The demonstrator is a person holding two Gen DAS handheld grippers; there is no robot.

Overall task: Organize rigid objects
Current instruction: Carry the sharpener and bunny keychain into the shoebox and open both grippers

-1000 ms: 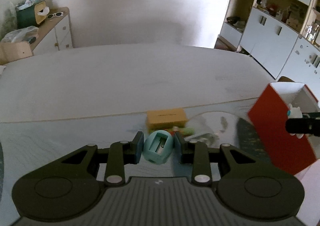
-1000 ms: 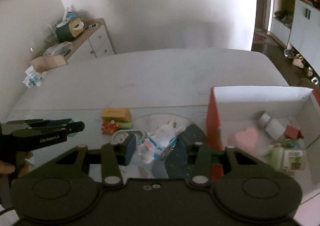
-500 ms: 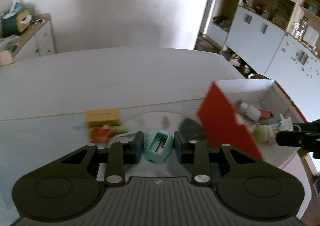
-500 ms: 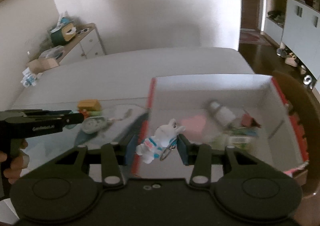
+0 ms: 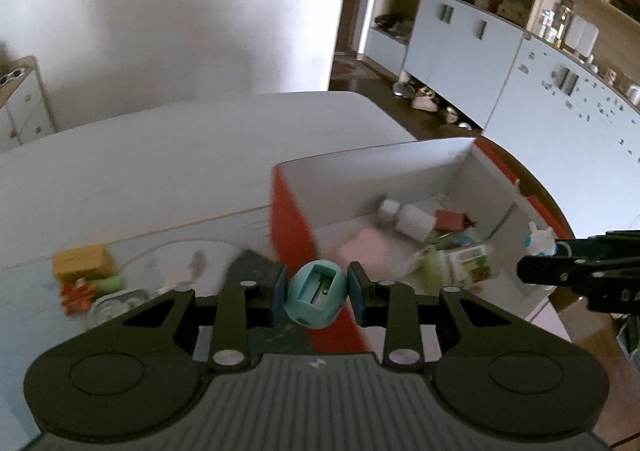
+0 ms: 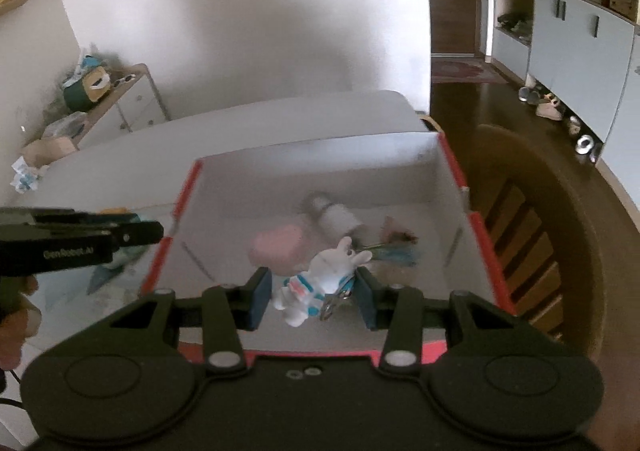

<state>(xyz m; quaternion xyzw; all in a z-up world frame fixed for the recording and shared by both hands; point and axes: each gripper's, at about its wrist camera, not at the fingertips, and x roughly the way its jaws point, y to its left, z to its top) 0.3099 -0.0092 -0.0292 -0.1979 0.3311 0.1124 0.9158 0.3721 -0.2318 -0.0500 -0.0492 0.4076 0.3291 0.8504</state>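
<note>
My left gripper (image 5: 318, 293) is shut on a teal pencil sharpener (image 5: 315, 294) and holds it just left of the red box's left wall (image 5: 294, 227). My right gripper (image 6: 314, 297) is shut on a white rabbit figure keychain (image 6: 320, 283) and holds it above the inside of the red box (image 6: 486, 243), near its front wall. The box is white inside and holds a pink block (image 6: 278, 251), a small white bottle (image 6: 334, 217) and other small items. The right gripper also shows at the right in the left wrist view (image 5: 560, 271).
On the table left of the box lie an orange block (image 5: 82, 259), a red-and-green toy (image 5: 86, 291) and a round metal tin (image 5: 114, 301). A wooden chair (image 6: 540, 235) stands right of the box. White cabinets line the right wall.
Both grippers have moved right with their objects. The rabbit figure has come from over the table to above the inside of the box. The sharpener is now close to the box's left wall.
</note>
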